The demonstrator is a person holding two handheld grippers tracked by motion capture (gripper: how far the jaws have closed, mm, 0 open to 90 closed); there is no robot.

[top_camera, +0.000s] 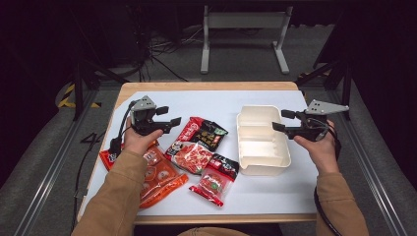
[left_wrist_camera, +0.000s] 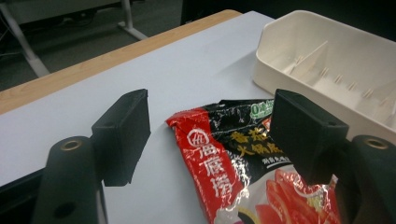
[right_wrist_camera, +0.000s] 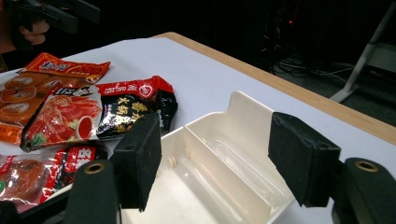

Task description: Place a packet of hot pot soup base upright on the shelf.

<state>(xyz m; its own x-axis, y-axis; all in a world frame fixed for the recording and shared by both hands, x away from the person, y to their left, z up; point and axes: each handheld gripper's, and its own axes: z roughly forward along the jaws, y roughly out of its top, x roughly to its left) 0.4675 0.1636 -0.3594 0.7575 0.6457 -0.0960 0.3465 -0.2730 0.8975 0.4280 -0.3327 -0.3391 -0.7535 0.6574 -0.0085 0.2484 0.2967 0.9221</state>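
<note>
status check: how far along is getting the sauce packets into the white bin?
Done: nothing; the white bin is empty in the high view. In hand: the left gripper hangs open over the red-and-black packet, not gripping it; the right gripper is open above the bin. Left: that packet, the orange packet and the small red packet all lie on the table.

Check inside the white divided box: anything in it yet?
Nothing visible inside the white box: the compartments in the right gripper view look bare, dividers only. The near corners sit behind the right gripper's fingers, so those spots can't be checked.
</note>
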